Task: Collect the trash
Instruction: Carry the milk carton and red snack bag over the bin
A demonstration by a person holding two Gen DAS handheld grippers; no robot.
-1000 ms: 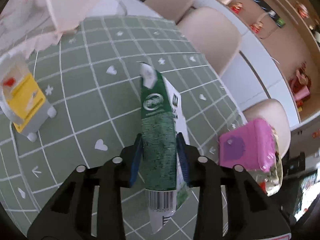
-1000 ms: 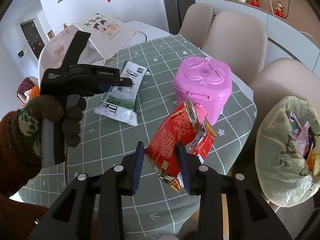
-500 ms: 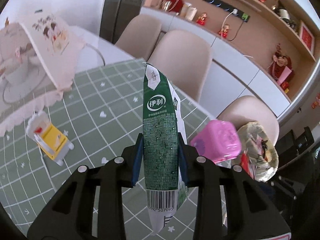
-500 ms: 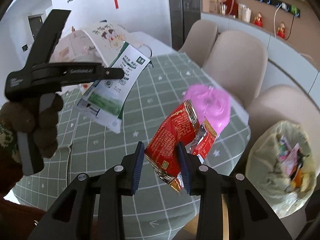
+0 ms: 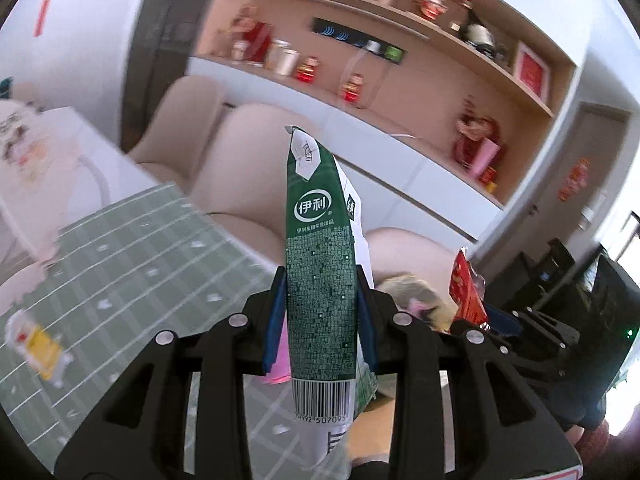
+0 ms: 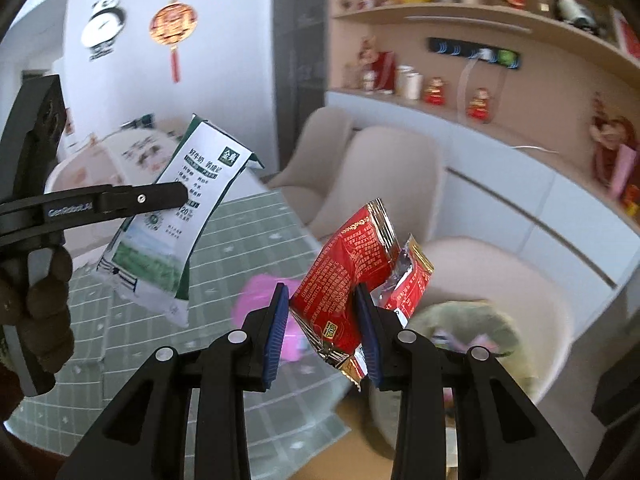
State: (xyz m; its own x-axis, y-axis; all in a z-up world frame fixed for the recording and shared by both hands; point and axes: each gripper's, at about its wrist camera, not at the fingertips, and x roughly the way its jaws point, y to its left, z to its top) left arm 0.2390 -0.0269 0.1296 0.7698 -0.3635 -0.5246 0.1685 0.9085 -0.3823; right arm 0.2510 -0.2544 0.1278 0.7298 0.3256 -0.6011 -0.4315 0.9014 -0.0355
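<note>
Green milk pouch (one) and red wrapper (one), both gripped.

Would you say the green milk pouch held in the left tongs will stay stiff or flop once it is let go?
The green milk pouch looks flattened and probably empty, so likely light. It stands upright above the left tongs, suggesting some stiffness, yet in the right wrist view it bends past the grip, so it may flop and flutter when released.

The pink box is a blur, mostly hidden behind the right gripper; the trash bag is fuzzy too; the yellow packet is smeared.
</note>
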